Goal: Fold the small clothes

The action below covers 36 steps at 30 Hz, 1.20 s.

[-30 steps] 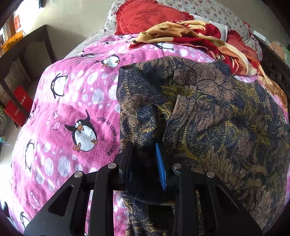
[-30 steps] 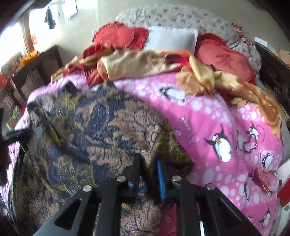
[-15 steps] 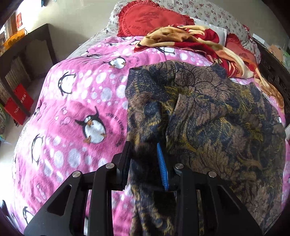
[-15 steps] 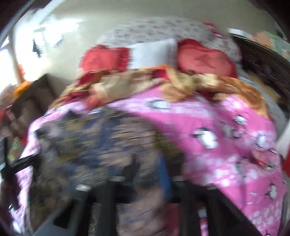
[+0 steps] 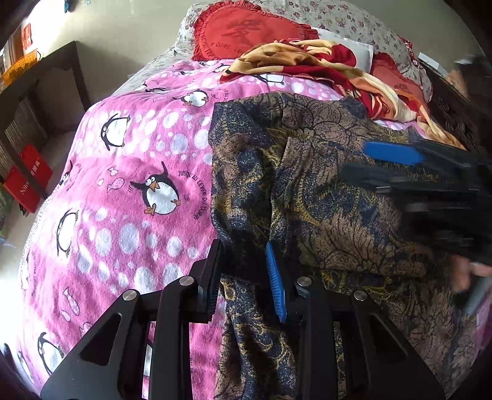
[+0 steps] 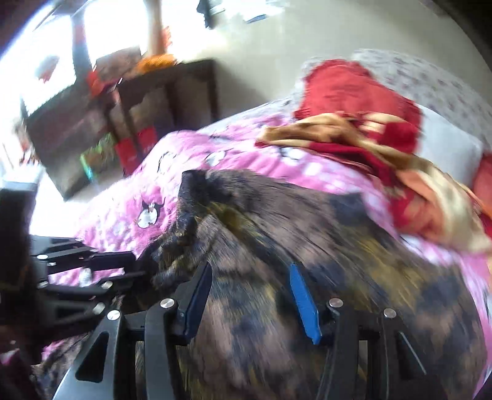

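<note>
Pink penguin blanket [image 5: 129, 190] — rumpled, dark-patterned garment [image 5: 323, 200] half-folded.

This is a bedroom in a home. A bed covered by a fuzzy pink blanket printed with penguins and white dots [image 5: 129, 172] fills most of both views. At the head of the bed lie a red heart-shaped frilled cushion [image 5: 246, 34], a white pillow [image 5: 363, 54] and a pale floral-print quilt [image 5: 347, 18], with a crumpled red-and-tan blanket [image 5: 310, 66] just in front of them. A dark navy-and-brown floral-patterned garment [image 5: 323, 190] is spread on the pink blanket. Beside the bed, away from the cushions, stands a dark wooden shelf unit [image 5: 43, 92] holding red boxes [image 5: 30, 175], against a plain cream wall [image 5: 129, 34].
</note>
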Tool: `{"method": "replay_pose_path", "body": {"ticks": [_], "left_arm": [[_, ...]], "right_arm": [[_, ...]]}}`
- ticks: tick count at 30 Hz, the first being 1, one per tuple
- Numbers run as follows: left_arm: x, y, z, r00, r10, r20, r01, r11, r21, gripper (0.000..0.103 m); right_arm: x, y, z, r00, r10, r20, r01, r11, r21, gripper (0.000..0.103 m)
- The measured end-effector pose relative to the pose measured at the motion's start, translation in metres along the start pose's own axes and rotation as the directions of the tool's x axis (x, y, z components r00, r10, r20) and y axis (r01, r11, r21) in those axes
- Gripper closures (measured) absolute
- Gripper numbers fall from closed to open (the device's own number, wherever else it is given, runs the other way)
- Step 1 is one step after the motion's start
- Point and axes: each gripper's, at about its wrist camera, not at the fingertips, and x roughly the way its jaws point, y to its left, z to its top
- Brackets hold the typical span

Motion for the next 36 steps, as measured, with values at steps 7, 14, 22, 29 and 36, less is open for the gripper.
{"method": "replay_pose_path", "body": {"ticks": [7, 14, 22, 29, 36], "left_arm": [[-0.010, 0.009, 0.006, 0.999, -0.020, 0.041, 0.020, 1.000, -0.006, 0.075], [-0.010, 0.001, 0.007, 0.999, -0.023, 0.037, 0.023, 1.000, 0.006, 0.075], [-0.021, -0.018, 0.004, 0.997, -0.042, 0.058, 0.040, 0.999, 0.026, 0.075], [-0.001, -0.036, 0.006, 0.999, -0.049, 0.023, 0.049, 0.998, 0.030, 0.067], [0.032, -0.031, 0.011, 1.000, 0.004, -0.027, -0.004, 1.000, -0.001, 0.067]], "right_arm": [[0.022, 0.004, 0.016, 0.998, 0.064, 0.021, -0.064, 0.998, 0.003, 0.102], [0.053, 0.005, 0.014, 0.999, 0.037, -0.013, -0.035, 0.992, 0.120, 0.098], [-0.045, -0.024, -0.037, 0.999, -0.002, 0.040, -0.006, 0.982, 0.189, 0.057], [-0.096, -0.090, -0.108, 0.974, -0.222, -0.050, 0.226, 0.918, 0.327, 0.058], [-0.113, -0.159, -0.141, 0.939, -0.327, -0.111, 0.341, 0.830, 0.442, 0.080]]}}
